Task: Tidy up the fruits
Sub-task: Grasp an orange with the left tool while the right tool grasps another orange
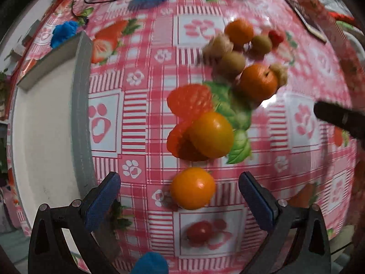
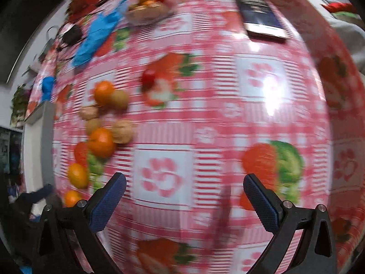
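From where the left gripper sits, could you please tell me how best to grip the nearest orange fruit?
Grip the nearest orange fruit across its round middle, coming straight forward with the left gripper. Its open jaws already flank the fruit, which lies apart from the others.

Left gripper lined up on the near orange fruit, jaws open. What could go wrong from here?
1. The orange fruit is round on a slick tablecloth; the open left gripper may nudge it rolling.
2. A second fruit lies just beyond and may get bumped.
3. The tray has a raised rim to clear.
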{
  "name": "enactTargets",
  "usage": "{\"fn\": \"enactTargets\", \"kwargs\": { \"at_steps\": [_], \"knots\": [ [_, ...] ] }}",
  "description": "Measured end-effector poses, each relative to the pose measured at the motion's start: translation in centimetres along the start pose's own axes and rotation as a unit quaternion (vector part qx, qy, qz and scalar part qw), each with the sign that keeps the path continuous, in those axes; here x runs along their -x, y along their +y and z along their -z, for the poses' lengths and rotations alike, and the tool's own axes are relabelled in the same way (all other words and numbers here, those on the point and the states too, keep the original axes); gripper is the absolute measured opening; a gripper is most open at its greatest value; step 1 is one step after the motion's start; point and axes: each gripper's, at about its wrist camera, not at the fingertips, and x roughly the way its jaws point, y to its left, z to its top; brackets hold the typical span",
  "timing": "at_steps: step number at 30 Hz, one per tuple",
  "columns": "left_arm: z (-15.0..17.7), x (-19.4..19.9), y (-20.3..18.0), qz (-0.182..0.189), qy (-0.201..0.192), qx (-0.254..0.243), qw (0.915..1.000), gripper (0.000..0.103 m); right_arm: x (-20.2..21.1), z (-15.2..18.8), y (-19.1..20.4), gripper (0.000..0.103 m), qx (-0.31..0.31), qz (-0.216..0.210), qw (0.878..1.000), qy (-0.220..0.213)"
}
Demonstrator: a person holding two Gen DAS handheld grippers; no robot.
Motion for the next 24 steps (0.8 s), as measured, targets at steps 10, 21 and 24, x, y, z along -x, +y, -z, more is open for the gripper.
{"fn": "enactTargets", "kwargs": {
  "at_steps": [10,21,24],
  "knots": [
    [0.0,-1.9,0.4,0.025,-0.026,0.013,0.9993,0.103,-2.0,-3.2,4.6,0.103,0.026,-0.011,1.0,0.002],
    [0.8,-2.6,1.8,0.027,0.004,0.016,0.9995,0.093,-4.0,-3.9,8.1,0.079,0.061,-0.023,0.997,0.044],
    [1.5,-1.5,2.1,0.029,-0.004,0.012,0.9995,0.079,-4.9,-4.2,8.9,0.074,0.063,-0.017,0.996,0.053]
  ]
}}
